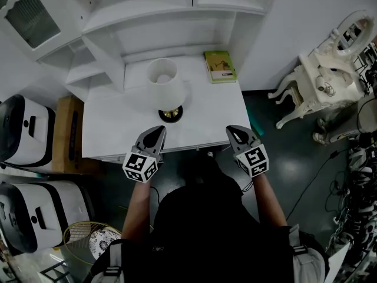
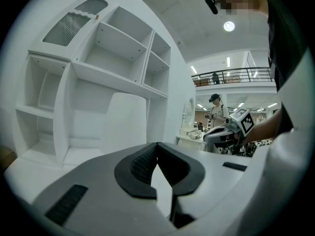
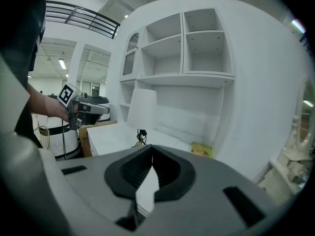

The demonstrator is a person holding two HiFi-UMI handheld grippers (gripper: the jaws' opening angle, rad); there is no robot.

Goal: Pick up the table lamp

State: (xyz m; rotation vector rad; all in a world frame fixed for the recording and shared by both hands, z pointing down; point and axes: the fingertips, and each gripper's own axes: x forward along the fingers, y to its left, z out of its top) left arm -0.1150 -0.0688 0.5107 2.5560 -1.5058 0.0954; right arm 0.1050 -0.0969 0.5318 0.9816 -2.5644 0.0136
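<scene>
The table lamp stands near the middle of the white desk (image 1: 112, 128), with a white shade (image 1: 165, 80) over a dark and gold round base (image 1: 171, 114). My left gripper (image 1: 159, 129) hovers at the desk's front edge, just in front of and left of the base, jaws shut and empty. My right gripper (image 1: 231, 129) is level with it further right, also shut on nothing. In the right gripper view the lamp (image 3: 142, 108) stands ahead and slightly left of the closed tips (image 3: 151, 147). The left gripper view shows closed tips (image 2: 157, 144) and white shelving, not the lamp.
A green book (image 1: 220, 66) lies at the desk's back right. White hutch shelves (image 1: 171, 16) rise behind the desk. An ornate white dressing table (image 1: 321, 81) stands at the right, white appliances (image 1: 23, 131) and a cardboard box (image 1: 68, 131) at the left, a wire basket (image 1: 85, 237) below.
</scene>
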